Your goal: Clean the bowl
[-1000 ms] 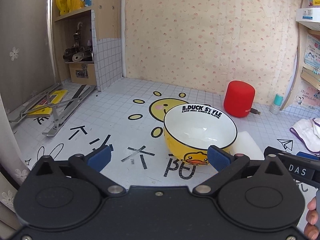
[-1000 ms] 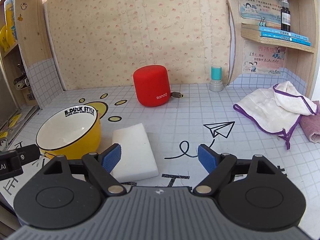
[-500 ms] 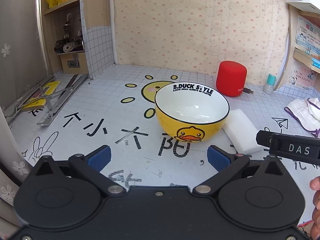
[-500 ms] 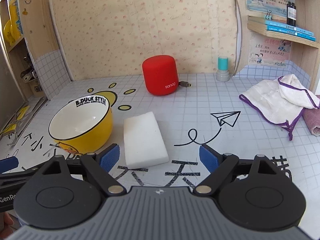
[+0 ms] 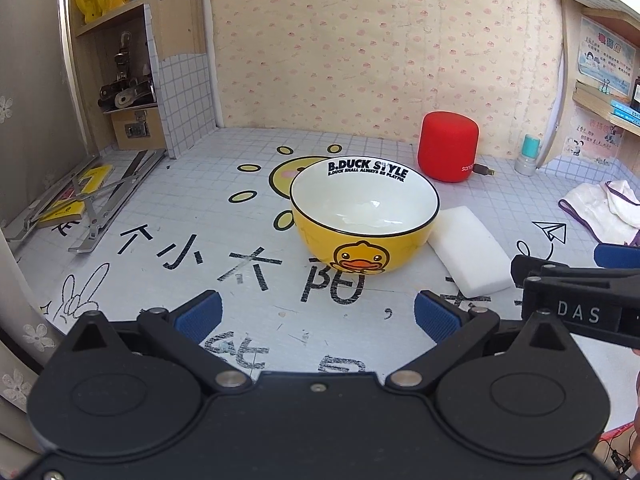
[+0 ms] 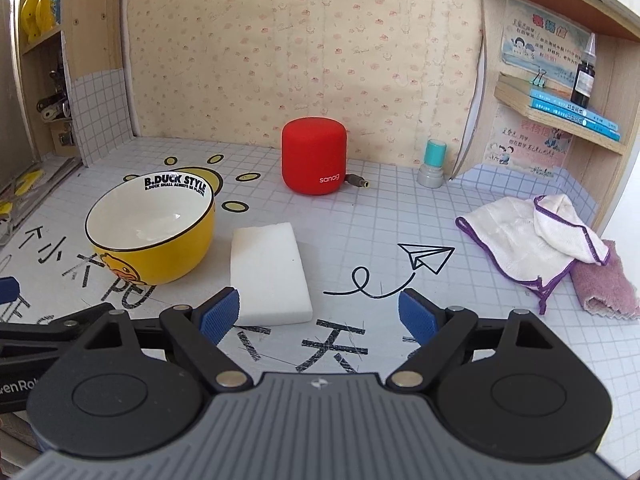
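The yellow bowl (image 6: pixel 150 232) stands upright at centre left, white sponge (image 6: pixel 270 266) just beside it. Both grippers, left (image 5: pixel 318 316) and right (image 6: pixel 320 312), hover with jaws released, empty. Bowl's inside looks clean: fits either before wiping or after.

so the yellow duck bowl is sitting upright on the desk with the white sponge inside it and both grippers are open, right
Not quite. The white sponge is not inside the yellow duck bowl; it lies flat on the desk beside the bowl, as the right wrist view shows, and the bowl holds nothing solid. The rest stands: the bowl is upright, and the left gripper and right gripper are both open.
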